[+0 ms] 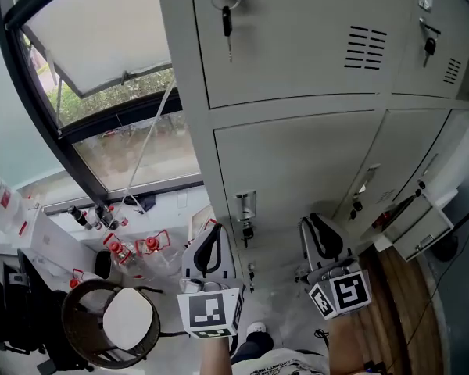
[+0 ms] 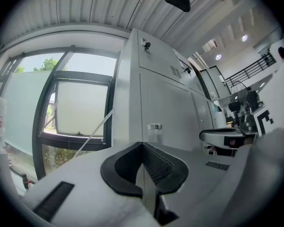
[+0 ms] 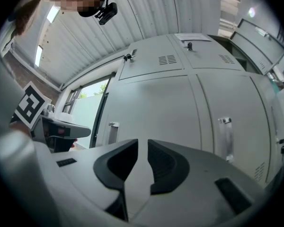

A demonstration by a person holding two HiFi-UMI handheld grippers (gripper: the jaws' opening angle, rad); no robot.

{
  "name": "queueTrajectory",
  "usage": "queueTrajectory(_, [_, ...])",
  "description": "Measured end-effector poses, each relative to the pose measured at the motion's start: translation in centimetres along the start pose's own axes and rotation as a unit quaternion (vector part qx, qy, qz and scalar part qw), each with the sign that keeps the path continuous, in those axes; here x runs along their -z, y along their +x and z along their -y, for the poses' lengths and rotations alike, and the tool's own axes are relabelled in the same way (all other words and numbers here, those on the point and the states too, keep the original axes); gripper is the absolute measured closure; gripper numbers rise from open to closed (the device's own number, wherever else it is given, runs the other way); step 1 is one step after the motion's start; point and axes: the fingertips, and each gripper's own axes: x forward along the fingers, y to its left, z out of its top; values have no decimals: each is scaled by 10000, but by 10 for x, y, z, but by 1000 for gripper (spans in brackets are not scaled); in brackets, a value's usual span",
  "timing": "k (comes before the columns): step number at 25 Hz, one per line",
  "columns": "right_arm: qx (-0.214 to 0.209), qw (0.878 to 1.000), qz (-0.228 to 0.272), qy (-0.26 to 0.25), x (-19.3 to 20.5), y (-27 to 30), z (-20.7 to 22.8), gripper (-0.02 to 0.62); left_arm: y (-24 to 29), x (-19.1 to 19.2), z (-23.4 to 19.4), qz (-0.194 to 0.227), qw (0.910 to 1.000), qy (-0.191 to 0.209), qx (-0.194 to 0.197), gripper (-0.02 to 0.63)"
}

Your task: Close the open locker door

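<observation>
Broadly, from the head view we stand close to a grey locker bank (image 1: 297, 61), both claws raised side by side toward its lower doors. Our left claw (image 1: 210, 237) sits just beside the latch (image 1: 245, 208) of the lower left door, and our right claw (image 1: 319, 229) fronts the middle door. Low at the right a pale panel (image 1: 416, 226) juts out from the bank. We judge this to be the open locker door, though its hinge is unclear. It lies right of our right claw and apart from it, so that claw seems the natural one to push with

Through the left gripper view, our left claw (image 2: 143, 148) has its pads pressed together on nothing, pointing along the closed doors and seemingly idle

Through the right gripper view, our right claw (image 3: 141, 148) shows a narrow gap between its pads with nothing in it, since a push needs no grip. The doors ahead, one with a handle (image 3: 226, 131), look flush; the far right edge is too distorted to read
</observation>
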Motion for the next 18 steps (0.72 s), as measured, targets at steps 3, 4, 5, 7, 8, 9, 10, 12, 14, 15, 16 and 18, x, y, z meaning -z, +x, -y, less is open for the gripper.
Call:
queueTrajectory(3, [292, 9996, -4, -51, -3, -14, 22, 537, 11, -4, 26, 46, 9995, -16, 324, 606])
queueTrajectory(4, [407, 9991, -6, -67, -4, -18, 30, 537, 16, -5, 35, 54, 9990, -18, 446, 606])
queueTrajectory(5, [537, 9985, -9, -84, -4, -24, 39, 537, 21, -5, 46, 61, 9983, -19, 585, 606])
queueTrajectory(7, [804, 9967, -19, -113, -3, -36, 57, 537, 31, -4, 68, 70, 9961, -14, 876, 606])
queueTrajectory(8, [919, 9957, -25, -121, -2, -41, 66, 537, 35, -2, 79, 72, 9949, -11, 1003, 606])
queueTrajectory(9, [1028, 9946, -33, -126, -1, -46, 74, 537, 38, -1, 89, 72, 9937, -12, 1122, 606])
queueTrajectory(10, [1149, 9933, -45, -134, -1, -52, 81, 537, 42, -1, 99, 72, 9921, -17, 1252, 606])
queueTrajectory(12, [1458, 9892, -83, -154, 0, -66, 95, 537, 49, 0, 119, 72, 9873, -44, 1588, 606])
queueTrajectory(14, [1767, 9840, -134, -164, 2, -80, 108, 464, 56, 1, 140, 72, 9811, -80, 1932, 606])
queueTrajectory(15, [1913, 9813, -157, -171, 3, -87, 114, 460, 59, 2, 150, 70, 9780, -96, 2081, 606])
queueTrajectory(16, [2067, 9781, -177, -182, 5, -93, 121, 460, 62, 4, 159, 66, 9749, -110, 2223, 606])
queueTrajectory(18, [2391, 9705, -216, -200, 7, -109, 132, 460, 67, 7, 177, 64, 9681, -140, 2501, 606])
